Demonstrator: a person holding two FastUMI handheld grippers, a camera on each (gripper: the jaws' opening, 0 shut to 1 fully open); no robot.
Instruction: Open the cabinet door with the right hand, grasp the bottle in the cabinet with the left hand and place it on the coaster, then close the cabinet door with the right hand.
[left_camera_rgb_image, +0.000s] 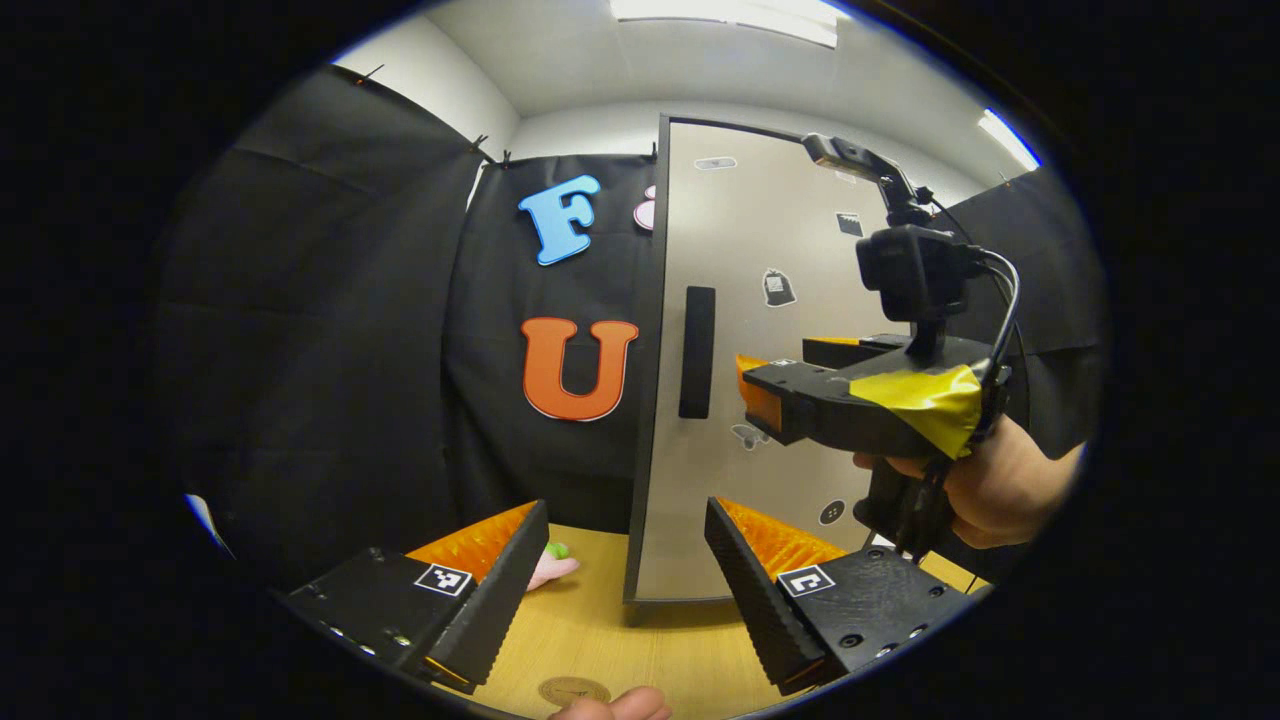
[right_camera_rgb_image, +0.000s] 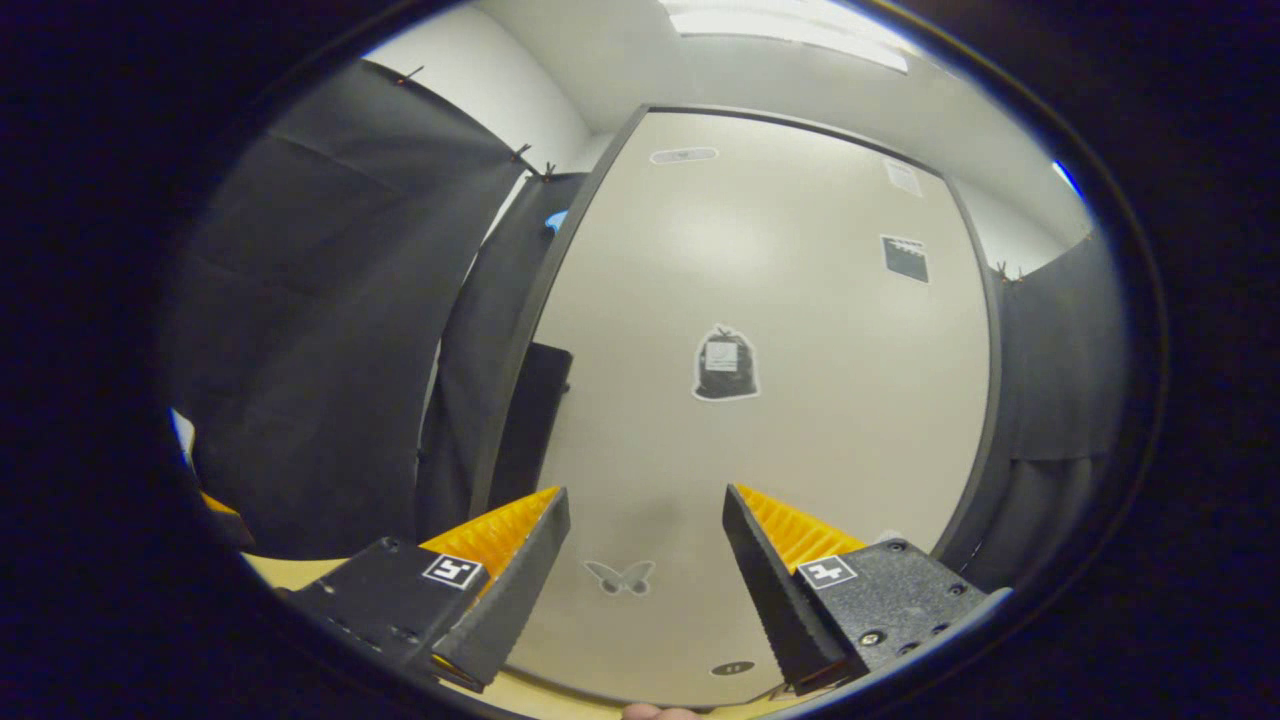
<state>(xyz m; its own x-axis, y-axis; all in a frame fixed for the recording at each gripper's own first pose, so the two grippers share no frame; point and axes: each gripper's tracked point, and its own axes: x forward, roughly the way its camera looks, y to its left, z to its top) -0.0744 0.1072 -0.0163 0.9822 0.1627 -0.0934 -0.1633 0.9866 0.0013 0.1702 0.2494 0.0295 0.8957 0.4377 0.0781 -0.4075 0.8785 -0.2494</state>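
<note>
R gripper (right_camera_rgb_image: 645, 560) spread, facing shut cabinet door (right_camera_rgb_image: 760, 400), upright handle (left_camera_rgb_image: 697, 352) w/ vertical long axis, L gripper (left_camera_rgb_image: 625, 560) spread

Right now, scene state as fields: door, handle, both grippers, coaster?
cabinet door: shut, stickers on its front
handle: dark vertical bar near the door's left edge, untouched
right gripper: open, held by a hand in front of the door, right of the handle
left gripper: open, empty, low over the wooden table, facing the door
coaster: round, on the table at the near edge
bottle: presumably behind the shut door
</note>
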